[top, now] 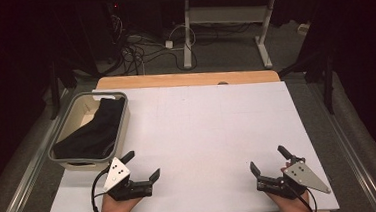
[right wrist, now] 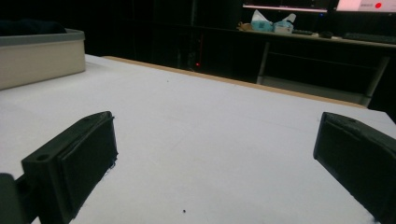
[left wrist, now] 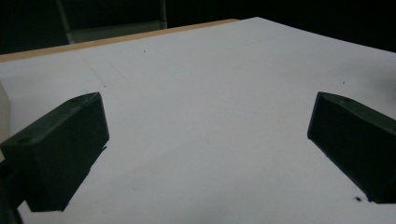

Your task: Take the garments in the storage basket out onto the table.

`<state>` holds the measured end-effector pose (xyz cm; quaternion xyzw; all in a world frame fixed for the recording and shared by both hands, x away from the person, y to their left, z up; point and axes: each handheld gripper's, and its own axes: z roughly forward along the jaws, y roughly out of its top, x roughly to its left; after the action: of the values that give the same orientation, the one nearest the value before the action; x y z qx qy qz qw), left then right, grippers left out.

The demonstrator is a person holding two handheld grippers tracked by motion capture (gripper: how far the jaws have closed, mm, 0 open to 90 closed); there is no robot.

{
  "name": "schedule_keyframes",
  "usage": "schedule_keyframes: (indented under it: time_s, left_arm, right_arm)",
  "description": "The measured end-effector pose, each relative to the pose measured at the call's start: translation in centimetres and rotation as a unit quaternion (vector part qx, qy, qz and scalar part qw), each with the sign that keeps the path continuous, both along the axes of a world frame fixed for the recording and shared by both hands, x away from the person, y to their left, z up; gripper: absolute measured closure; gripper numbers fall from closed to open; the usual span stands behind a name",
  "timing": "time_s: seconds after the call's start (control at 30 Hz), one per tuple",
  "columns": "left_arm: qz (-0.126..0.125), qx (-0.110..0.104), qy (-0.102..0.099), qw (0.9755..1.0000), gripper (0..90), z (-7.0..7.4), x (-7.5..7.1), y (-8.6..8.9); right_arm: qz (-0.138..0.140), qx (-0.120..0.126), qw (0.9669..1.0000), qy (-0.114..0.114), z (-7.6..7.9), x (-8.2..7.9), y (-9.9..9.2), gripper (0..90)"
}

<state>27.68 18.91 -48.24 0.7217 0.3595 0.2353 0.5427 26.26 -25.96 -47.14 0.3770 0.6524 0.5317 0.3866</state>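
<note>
A cream basket with a grey rim (top: 58, 140) stands at the table's left side with a black garment (top: 92, 132) lying in it. My left gripper (top: 141, 164) rests low at the near left of the white table top (top: 202, 130), just in front of the basket, jaws wide apart with nothing between them. My right gripper (top: 269, 160) sits at the near right, also open and empty. In the left gripper view the gripper (left wrist: 208, 140) frames bare white surface. In the right gripper view the gripper (right wrist: 215, 158) points across the table, with the basket (right wrist: 42, 56) at the far left.
A wooden strip (top: 184, 79) runs along the table's far edge. Beyond it stand a desk's white legs (top: 187, 31) and tangled cables (top: 132, 52) on the floor. A far desk holds tissue packs (right wrist: 273, 23) in the right gripper view.
</note>
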Motion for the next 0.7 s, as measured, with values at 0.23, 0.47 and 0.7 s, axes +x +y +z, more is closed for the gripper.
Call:
schedule_keyframes:
  time_s: [0.23,0.47,0.7]
  left_arm:
    - [-0.014,-0.002,0.005,0.9999,0.0,0.26,0.32,-0.52]
    - [-0.005,-0.006,0.010,0.9999,0.0,0.19,0.32,-0.08]
    - [-0.003,-0.008,0.023,0.9997,0.0,-0.07,0.29,-0.05]
  right_arm:
    - [-0.014,-0.003,0.9999,0.006,-0.31,-0.21,0.19,0.0]
    - [-0.005,0.000,1.0000,0.007,-0.31,-0.13,0.22,0.0]
    - [0.007,-0.006,0.9999,0.008,-0.52,-0.27,0.09,0.0]
